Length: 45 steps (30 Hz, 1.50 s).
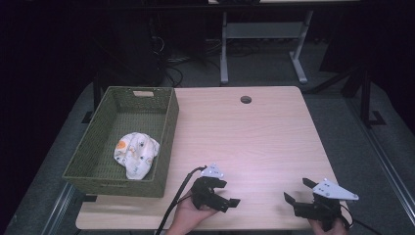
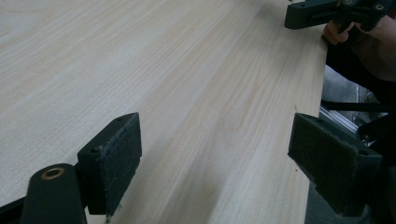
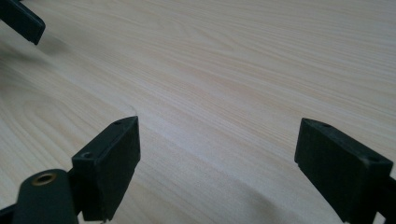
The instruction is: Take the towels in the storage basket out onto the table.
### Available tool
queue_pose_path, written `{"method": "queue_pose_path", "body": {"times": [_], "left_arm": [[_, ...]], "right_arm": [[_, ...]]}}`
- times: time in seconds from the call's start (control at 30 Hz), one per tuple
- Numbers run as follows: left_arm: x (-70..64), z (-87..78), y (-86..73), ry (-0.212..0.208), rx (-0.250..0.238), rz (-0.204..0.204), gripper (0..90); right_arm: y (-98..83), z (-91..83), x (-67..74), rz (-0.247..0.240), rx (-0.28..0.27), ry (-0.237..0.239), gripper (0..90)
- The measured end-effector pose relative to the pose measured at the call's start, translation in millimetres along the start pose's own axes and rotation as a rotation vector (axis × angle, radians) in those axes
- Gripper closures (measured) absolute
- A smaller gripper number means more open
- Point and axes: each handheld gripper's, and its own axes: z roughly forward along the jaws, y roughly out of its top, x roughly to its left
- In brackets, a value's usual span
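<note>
Cloth (image 1: 136, 154) bundled in basket (image 1: 169, 132) at tabletop (image 1: 254, 142) left, likely dropped there. Left gripper (image 1: 230, 194) and right gripper (image 1: 296, 190) low near front edge, fingers released, holding nothing, well apart from cloth – resting pose

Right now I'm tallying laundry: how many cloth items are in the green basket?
1: a white patterned cloth bundled at the near right of the basket floor. Its folds might hide more.

No words, labels, brands or numbers can be read anywhere — the cloth (image 1: 136, 154) in the green basket (image 1: 88, 155) carries a coloured print, too small and blurred to make out.
</note>
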Motion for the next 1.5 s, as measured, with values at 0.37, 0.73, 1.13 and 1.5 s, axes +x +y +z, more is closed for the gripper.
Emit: {"method": "queue_pose_path", "body": {"times": [0.37,0.73,1.13,1.5], "left_arm": [[5.2,-8.4,5.1,0.041,-0.032,-0.035,16.4],[30.6,-35.3,19.3,-0.035,-0.065,-0.163,16.0],[41.8,-67.6,47.1,-0.113,-0.131,-0.229,16.3],[51.1,-102.4,62.8,-0.161,-0.165,-0.257,16.0]], "right_arm": [[1.4,0.2,2.3,-0.003,-0.003,0.007,13.8],[3.5,2.4,8.6,-0.011,0.001,0.015,13.6],[3.0,-0.8,6.6,0.002,-0.013,0.006,13.6],[2.6,-0.4,6.9,0.004,-0.007,0.006,13.6]]}}
